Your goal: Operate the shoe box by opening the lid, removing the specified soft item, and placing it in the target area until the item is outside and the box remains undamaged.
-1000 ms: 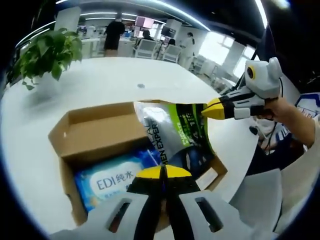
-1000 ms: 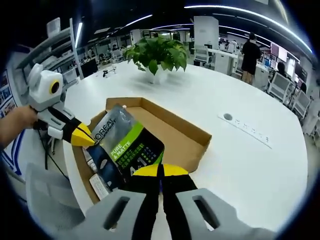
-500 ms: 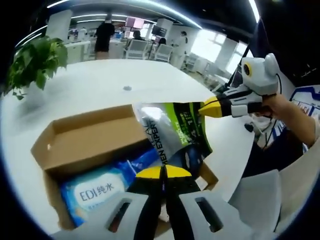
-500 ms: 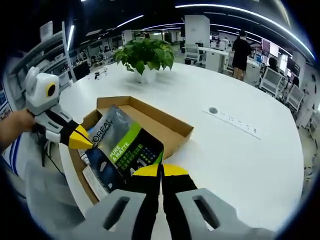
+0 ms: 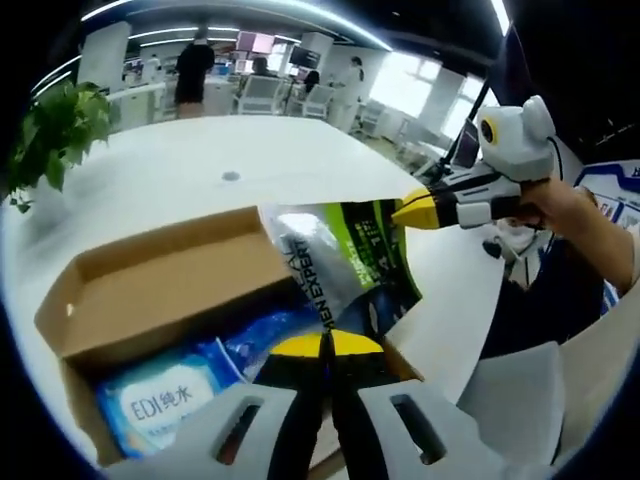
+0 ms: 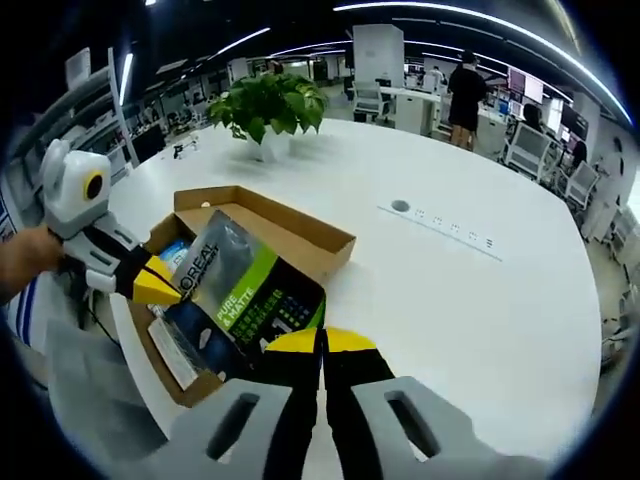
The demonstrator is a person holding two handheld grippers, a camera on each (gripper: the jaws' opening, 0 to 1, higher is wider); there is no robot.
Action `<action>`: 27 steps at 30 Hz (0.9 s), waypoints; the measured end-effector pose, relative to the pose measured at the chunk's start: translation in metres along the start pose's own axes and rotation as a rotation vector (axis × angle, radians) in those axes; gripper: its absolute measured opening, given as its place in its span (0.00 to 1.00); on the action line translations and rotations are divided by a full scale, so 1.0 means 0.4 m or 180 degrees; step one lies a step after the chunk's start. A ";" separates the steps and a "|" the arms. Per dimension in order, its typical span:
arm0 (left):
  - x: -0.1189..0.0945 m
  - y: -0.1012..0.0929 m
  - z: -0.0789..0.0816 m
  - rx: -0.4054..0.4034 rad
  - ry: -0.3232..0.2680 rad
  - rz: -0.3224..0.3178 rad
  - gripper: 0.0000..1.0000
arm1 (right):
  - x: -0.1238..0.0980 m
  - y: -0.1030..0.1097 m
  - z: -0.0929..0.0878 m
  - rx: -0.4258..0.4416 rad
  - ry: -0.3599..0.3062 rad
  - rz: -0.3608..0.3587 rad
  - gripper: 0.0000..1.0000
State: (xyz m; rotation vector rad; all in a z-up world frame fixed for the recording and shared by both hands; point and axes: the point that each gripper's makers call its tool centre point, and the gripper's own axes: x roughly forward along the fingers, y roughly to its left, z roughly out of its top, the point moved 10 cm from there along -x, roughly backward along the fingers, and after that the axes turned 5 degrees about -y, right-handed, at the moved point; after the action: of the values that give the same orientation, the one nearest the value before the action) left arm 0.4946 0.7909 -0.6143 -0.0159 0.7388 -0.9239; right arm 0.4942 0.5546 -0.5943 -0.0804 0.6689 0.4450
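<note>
Grey hand-held gripper [image 5: 326,345] with black jaws tipped yellow

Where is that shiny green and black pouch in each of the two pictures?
Left gripper view: the pouch sits centre, above the cardboard box, pinched by both tongs.
Right gripper view: the pouch sits lower left, over the box.
Shared landmark: the potted plant on the white table.

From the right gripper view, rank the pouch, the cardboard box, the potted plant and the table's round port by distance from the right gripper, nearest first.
1. Pouch, held in the right gripper.
2. Cardboard box, just beyond, left of centre.
3. Round port, farther out on the table, right of centre.
4. Potted plant, far side, upper left.
</note>
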 end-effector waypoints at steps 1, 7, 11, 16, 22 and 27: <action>0.006 -0.005 0.002 0.0015 0.0005 -0.0012 0.00 | -0.002 -0.004 -0.002 0.0005 0.0003 -0.0010 0.00; 0.035 -0.024 0.011 0.0077 0.0027 -0.0061 0.00 | -0.011 -0.032 -0.016 0.0057 0.0025 -0.0081 0.00; 0.055 -0.037 0.014 0.0103 0.0050 -0.0097 0.00 | -0.017 -0.051 -0.026 0.0087 0.0042 -0.0119 0.00; 0.078 -0.056 0.018 0.0137 0.0081 -0.0157 0.00 | -0.026 -0.075 -0.039 0.0117 0.0069 -0.0165 0.00; 0.108 -0.078 0.024 0.0169 0.0111 -0.0225 0.00 | -0.041 -0.102 -0.054 0.0150 0.0094 -0.0232 0.00; 0.135 -0.091 0.033 0.0193 0.0133 -0.0278 0.00 | -0.049 -0.128 -0.067 0.0192 0.0116 -0.0290 0.00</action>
State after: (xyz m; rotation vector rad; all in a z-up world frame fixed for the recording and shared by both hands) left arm 0.4966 0.7252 -0.6234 0.0249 0.7531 -1.0324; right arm 0.4867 0.4954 -0.6069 -0.0619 0.7111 0.3361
